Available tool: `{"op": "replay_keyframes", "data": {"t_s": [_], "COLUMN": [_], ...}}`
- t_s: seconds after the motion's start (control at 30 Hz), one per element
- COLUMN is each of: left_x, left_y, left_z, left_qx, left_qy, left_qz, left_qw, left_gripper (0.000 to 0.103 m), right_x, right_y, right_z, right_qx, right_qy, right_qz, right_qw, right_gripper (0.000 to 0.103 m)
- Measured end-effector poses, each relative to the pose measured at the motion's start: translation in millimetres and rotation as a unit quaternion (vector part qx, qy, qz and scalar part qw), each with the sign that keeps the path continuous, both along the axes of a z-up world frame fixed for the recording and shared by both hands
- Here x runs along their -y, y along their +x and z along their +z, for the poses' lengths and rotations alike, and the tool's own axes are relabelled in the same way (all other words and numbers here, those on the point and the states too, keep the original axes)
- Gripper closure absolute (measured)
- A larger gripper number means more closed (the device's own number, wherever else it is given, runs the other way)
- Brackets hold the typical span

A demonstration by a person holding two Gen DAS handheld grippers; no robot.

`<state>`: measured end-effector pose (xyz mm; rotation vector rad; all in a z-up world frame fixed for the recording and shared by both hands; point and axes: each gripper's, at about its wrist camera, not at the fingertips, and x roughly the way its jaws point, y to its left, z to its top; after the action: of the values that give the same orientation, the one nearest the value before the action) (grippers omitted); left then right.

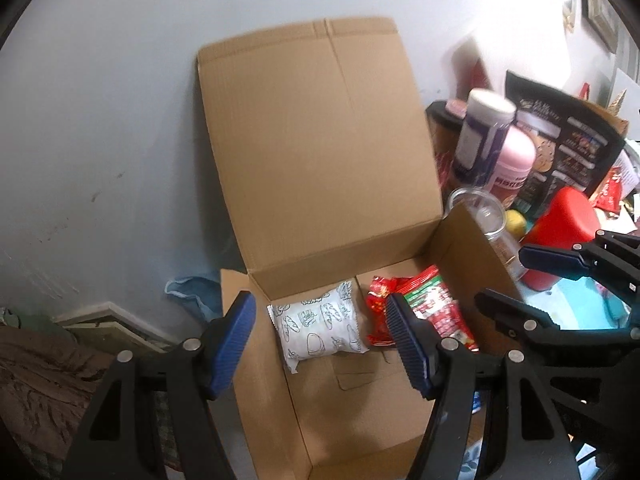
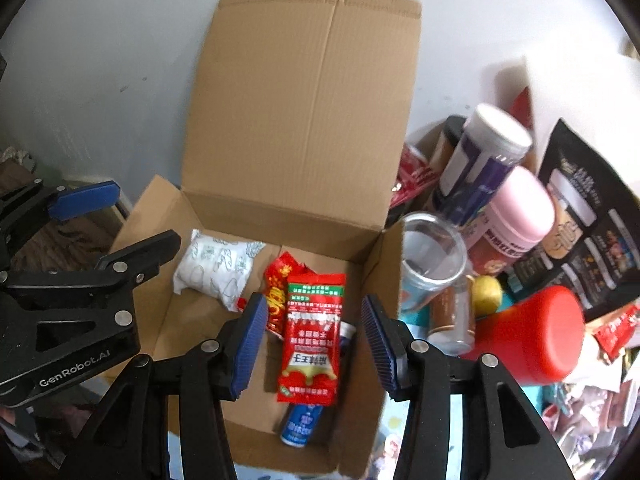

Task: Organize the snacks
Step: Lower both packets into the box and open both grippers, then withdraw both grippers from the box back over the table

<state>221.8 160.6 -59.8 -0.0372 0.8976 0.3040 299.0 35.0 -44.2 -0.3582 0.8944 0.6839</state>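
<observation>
Snacks are partly sorted imo: the cardboard box [image 2: 304, 92] w/ its lid flap up already holds a white printed packet [image 2: 216, 268], a long red sachet [image 2: 310, 336], a crinkly red wrapper [image 2: 276, 292] and a small blue can [image 2: 300, 424] tucked under the sachet. Still lots left tho, the pile to the box's right has a red tub [image 2: 532, 336], pink-lidded jar [image 2: 516, 216], white-capped canister [image 2: 484, 152], black pouch [image 2: 588, 208] etc.

Both tools hover above the box, angled down into it. Left gripper [image 1: 320, 344] spread, nothing between the pads. Right gripper [image 2: 316, 344] also apart & empty, sachet lying below it.
</observation>
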Motion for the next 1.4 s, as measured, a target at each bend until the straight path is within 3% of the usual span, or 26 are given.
{"op": "replay_keyframes", "data": {"t_s": [0.53,0.8,1.07,1.4], "left_x": [40,65,89,108], "left_y": [-55,-84,-119,-161], "left_z": [90,112,113,94], "left_qx": [0.061,0.072,0.068,0.046], "left_qy": [-0.009,-0.005,-0.012,-0.035], "left_qz": [-0.027,-0.056,-0.085,-0.103], "left_qw": [0.9977,0.9958,0.9940,0.9930], "left_gripper": [0.036,0.035,0.035,0.035], "right_x": [49,73,95,112], "right_y": [-61,-97,-138,-185], "right_z": [84,106,108,75], "right_qx": [0.057,0.073,0.076,0.039], "right_qy": [0.027,0.028,0.022,0.015], "right_qz": [-0.033,-0.051,-0.068,-0.084], "right_qw": [0.998,0.996,0.995,0.996], "right_gripper": [0.054,0.054,0.049,0.049]}}
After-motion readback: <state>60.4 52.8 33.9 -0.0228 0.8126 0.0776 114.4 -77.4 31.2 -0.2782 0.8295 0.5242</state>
